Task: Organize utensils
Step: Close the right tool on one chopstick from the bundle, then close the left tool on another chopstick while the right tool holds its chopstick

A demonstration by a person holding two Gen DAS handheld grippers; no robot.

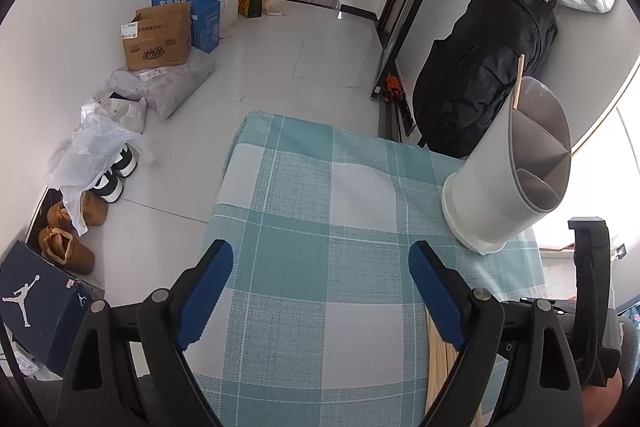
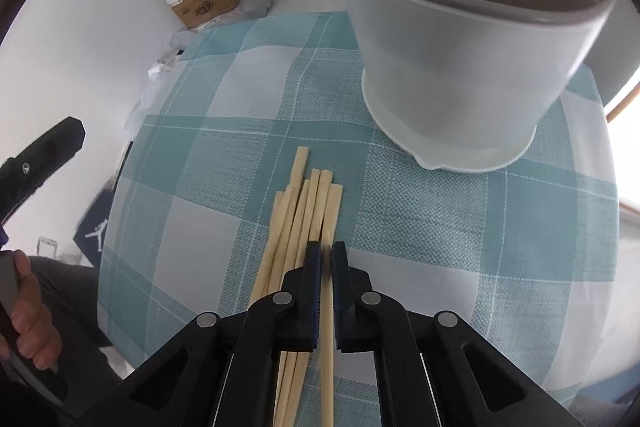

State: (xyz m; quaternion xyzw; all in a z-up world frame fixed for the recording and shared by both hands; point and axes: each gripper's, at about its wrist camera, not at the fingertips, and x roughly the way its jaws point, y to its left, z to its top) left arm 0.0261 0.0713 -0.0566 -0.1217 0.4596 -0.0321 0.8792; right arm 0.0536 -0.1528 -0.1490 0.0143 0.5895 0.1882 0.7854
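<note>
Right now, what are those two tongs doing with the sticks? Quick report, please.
Right tongs shut on one chopstick from the pile. Left tongs open, empty, over the checked cloth. Holder upright ahead, one stick already in. Nothing in the way.

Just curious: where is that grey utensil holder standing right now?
The utensil holder stands upright on the checked tablecloth at the table's far right, just beyond the loose chopsticks.

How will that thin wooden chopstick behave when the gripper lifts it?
The chopstick looks stiff and light, so it should lift straight. Pinched by the right gripper well back from its far tip, it may swing or pivot. Its smooth, narrow sides might slip between the pads.
</note>
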